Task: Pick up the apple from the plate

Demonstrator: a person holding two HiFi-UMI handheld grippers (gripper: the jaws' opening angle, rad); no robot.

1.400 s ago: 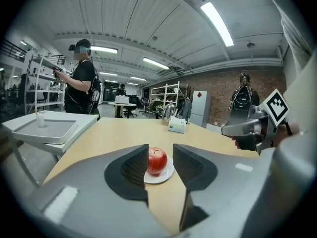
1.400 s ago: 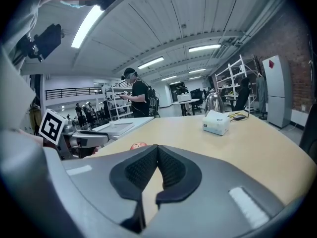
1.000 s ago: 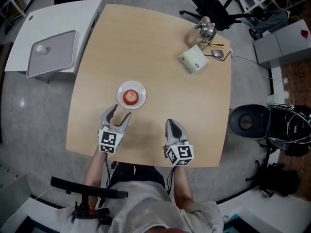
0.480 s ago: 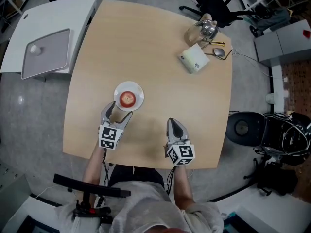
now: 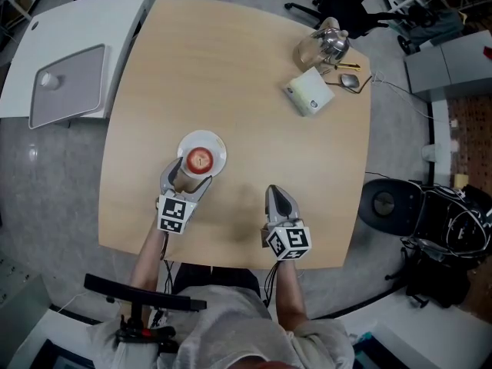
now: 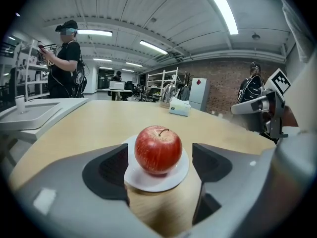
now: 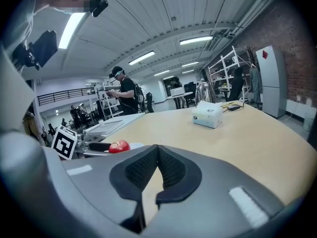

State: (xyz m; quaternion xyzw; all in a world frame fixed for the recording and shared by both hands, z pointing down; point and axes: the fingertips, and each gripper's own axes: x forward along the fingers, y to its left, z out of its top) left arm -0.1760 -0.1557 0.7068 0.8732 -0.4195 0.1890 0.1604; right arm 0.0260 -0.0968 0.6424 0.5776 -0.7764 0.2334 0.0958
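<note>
Since the earlier frame the left gripper point(image 5: 191, 172) has advanced across the table point(image 5: 254, 91) to the plate point(image 6: 148, 180), and its jaws have just been opening. Its jaws now stand wide apart, one on each side of the apple point(image 6: 158, 149), and both pads are clear of the fruit. The apple sits stem up in the middle of the white plate, on the near-left part of the table. The plate's near rim lies between the jaws. The right gripper point(image 5: 275, 193) is near the table's near edge, to the right of the plate, much where it was. Its jaws are together with nothing between them. A white box point(image 5: 310, 93) and a kettle point(image 5: 327, 46) stand at the far right corner, well apart from the plate. A grey tray point(image 5: 68, 87) lies on the side table point(image 5: 115, 21) at left.
</note>
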